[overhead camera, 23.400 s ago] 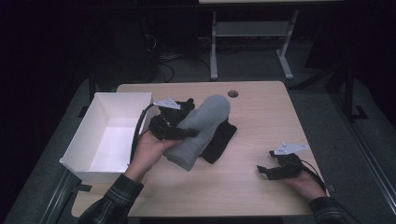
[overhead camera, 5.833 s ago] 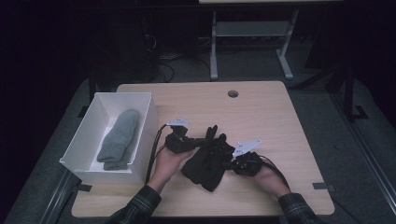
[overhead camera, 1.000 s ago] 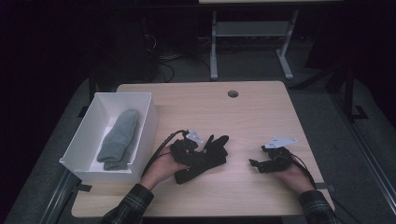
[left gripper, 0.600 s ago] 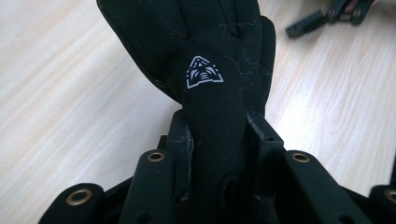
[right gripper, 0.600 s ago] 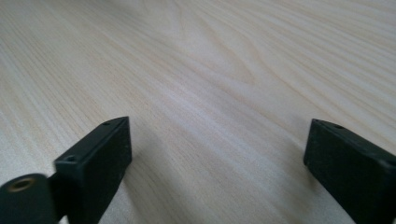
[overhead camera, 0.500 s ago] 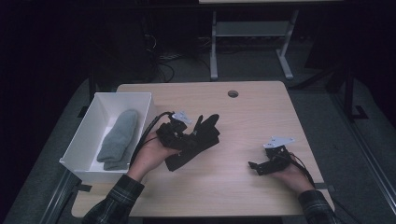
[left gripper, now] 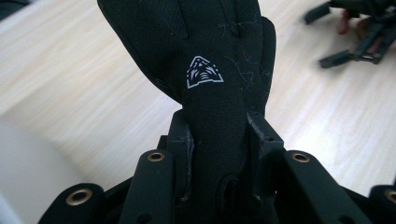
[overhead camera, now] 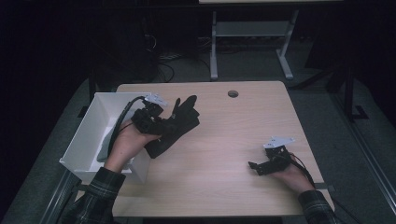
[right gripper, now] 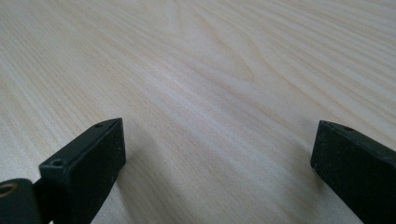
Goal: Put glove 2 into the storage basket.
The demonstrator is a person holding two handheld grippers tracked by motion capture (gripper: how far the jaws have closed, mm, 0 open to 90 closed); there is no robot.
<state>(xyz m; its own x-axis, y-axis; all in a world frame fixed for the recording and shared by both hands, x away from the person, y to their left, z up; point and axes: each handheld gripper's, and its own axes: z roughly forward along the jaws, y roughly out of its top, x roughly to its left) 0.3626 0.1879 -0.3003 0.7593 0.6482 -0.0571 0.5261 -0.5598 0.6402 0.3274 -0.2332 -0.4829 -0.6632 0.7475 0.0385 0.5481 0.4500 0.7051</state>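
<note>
Black glove: clamped in the left gripper, lifted off the wooden table just right of the white bin; fingers point away from the person.
Glove logo: white three-cornered mark on the fabric, just beyond the jaws in the left gripper view.
Left gripper jaws: pressed on both sides of the glove's cuff end.
Right gripper: low over the table, well right of the bin, near the table's right edge; its jaws have just been opening and stand wide apart, bare wood between them.
Bin contents: a grey item, mostly hidden behind the left hand.
</note>
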